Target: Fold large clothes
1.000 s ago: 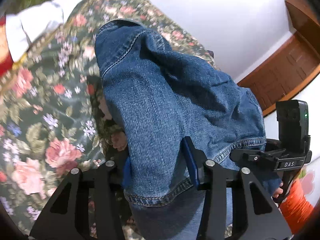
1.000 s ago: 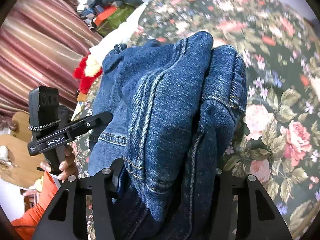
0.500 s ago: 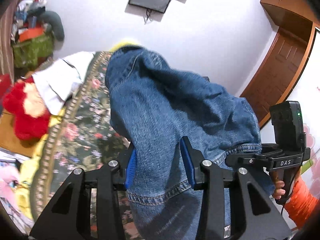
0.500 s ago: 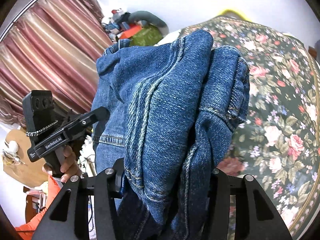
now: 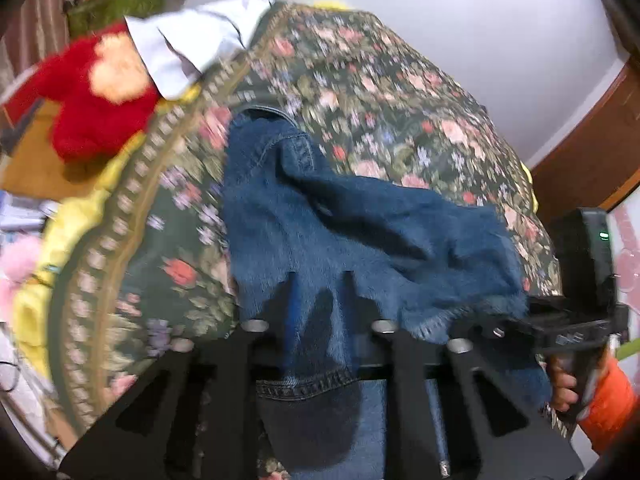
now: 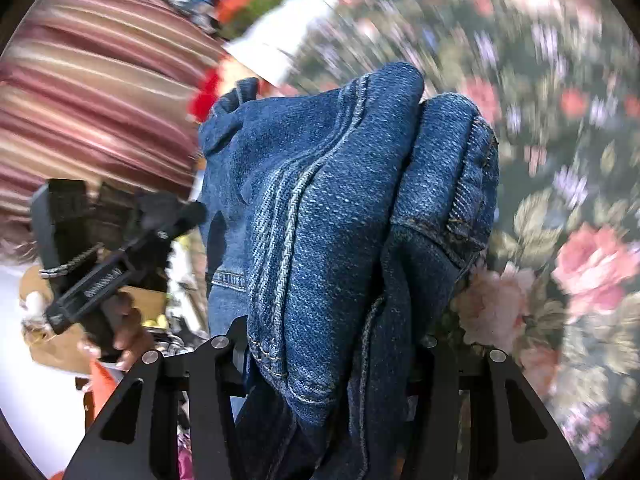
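Left wrist view, blurred: red plush toy (image 5: 96,92) and white cloth (image 5: 192,40) at far left off the bed edge; floral bedspread (image 5: 380,92) across centre. Left gripper (image 5: 320,312) jaws closing, hem of denim jacket (image 5: 360,232) between them, jacket draped over bedspread. Right gripper (image 6: 328,336) part open, clamping a thick bunched fold of the jacket, raised above bedspread; striped curtain (image 6: 92,92) at left

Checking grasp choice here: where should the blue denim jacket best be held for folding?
Probably at its stitched hem, from the near side: on the blue denim jacket that edge hangs toward the left gripper, whose jaws are closing on it.
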